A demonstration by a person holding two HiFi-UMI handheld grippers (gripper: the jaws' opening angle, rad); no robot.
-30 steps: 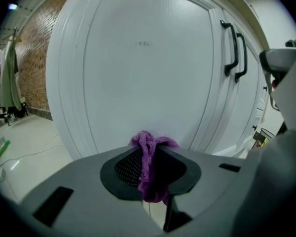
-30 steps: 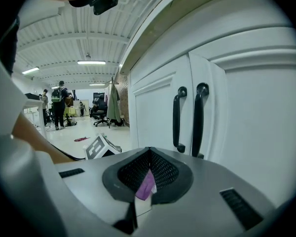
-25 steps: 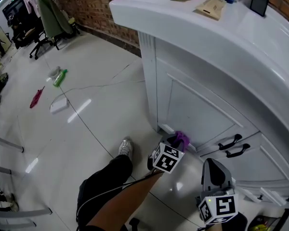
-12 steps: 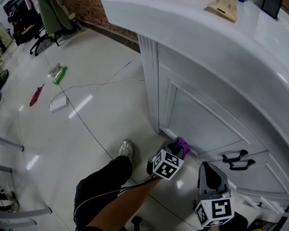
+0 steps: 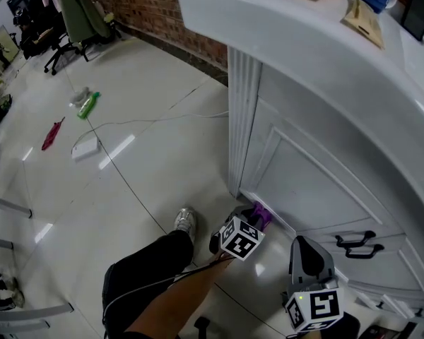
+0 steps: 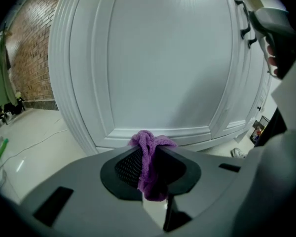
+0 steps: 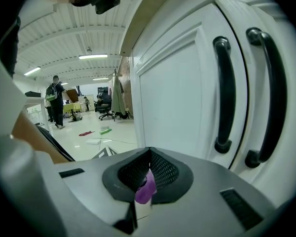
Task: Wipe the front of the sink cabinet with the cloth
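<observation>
The sink cabinet [image 5: 304, 175] is looming white, and the purple cloth [image 6: 149, 174] is sitting low, just beside its bottom rail. The cloth looks soft and light, best gripped by a thick fold. The left gripper [image 6: 148, 149] is clamping that wad, with a tuft poking forward. The right gripper [image 7: 148, 154] is idling near the door handles [image 7: 224, 98], jaws together on a purple sliver.
</observation>
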